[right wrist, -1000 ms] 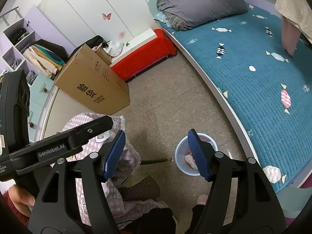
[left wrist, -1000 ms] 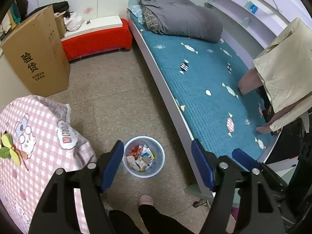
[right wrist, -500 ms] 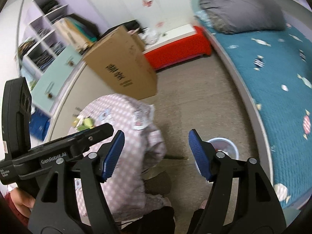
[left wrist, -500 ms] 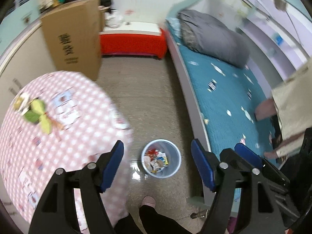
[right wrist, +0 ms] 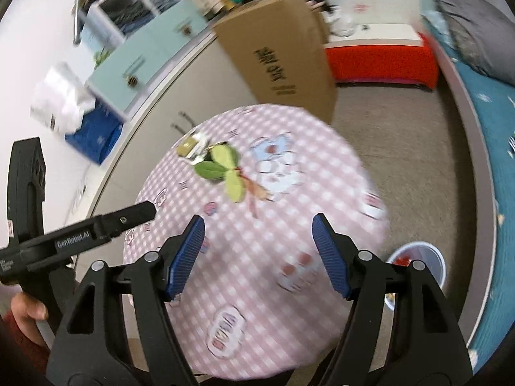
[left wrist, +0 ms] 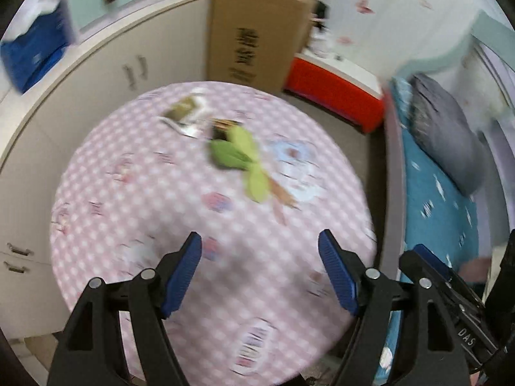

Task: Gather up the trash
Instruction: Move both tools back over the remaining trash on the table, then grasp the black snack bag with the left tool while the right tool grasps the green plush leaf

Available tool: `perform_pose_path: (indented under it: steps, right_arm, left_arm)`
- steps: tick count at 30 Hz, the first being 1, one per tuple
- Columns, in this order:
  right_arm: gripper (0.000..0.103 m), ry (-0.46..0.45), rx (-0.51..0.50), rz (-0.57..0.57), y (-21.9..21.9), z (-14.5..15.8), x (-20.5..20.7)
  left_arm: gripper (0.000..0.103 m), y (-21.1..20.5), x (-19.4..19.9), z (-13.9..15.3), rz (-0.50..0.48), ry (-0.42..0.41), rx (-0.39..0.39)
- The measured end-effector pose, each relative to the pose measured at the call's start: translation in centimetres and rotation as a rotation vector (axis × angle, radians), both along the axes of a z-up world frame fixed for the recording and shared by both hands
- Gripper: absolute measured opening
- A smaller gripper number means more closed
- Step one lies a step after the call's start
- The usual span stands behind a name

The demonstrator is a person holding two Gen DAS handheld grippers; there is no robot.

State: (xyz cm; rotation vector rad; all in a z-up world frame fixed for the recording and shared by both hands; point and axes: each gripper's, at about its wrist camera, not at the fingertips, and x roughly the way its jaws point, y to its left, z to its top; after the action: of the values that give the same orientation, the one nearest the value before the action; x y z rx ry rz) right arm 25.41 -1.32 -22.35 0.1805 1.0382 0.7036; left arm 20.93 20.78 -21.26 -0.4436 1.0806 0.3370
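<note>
A round table under a pink checked cloth fills both views, blurred. On its far side lie green leaves with a brown stem, and beside them an olive and silver wrapper. My left gripper hangs over the near part of the cloth; its jaws are opening with nothing between them. My right gripper is open and bare, also above the cloth and short of the leaves. The white trash bin stands on the floor right of the table, with red scraps inside.
A tall cardboard box leans on the beige cabinets behind the table. A red bench and a bed with a teal cover close the right side. A hand holds the left gripper's handle.
Both views have swung left from the bin and bed onto the tabletop. The leaves and wrapper now sit ahead of the fingers, and the bin has left the left wrist view.
</note>
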Motion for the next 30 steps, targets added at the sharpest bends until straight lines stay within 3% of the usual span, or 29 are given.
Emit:
perform_pose_path:
  steps: [7,13,19,20,24,26,30]
  right_arm:
    - [0.069,0.015,-0.104,0.077,10.2,-3.0,4.1]
    - [0.069,0.030,-0.229,0.132,15.8,-7.3,6.0]
    - [0.068,-0.027,-0.310,0.172,19.1,-10.3,7.0]
    - [0.065,-0.039,-0.319,0.176,19.5,-10.9,7.1]
    - [0.031,-0.096,-0.347,0.186,19.9,-11.6,7.3]
    - [0.021,-0.092,-0.343,0.174,19.5,-11.5,7.6]
    - [0.018,-0.048,-0.320,0.087,17.0,-11.2,8.3]
  left_arm:
    - [0.073,9.0,2.2,-2.3,0.050,0.037,-0.024]
    - [0.073,12.1,5.5,-6.5,-0.015,0.090,-0.062]
    - [0.074,13.1,8.1,-9.3,-0.069,0.066,-0.079]
    - [0.074,13.1,8.5,-9.8,-0.081,0.067,-0.083]
    - [0.074,13.1,9.6,-10.9,-0.112,0.050,-0.085]
    - [0.074,13.0,10.0,-11.4,-0.120,0.031,-0.103]
    - [0.074,12.2,10.9,-12.1,-0.141,0.019,-0.107]
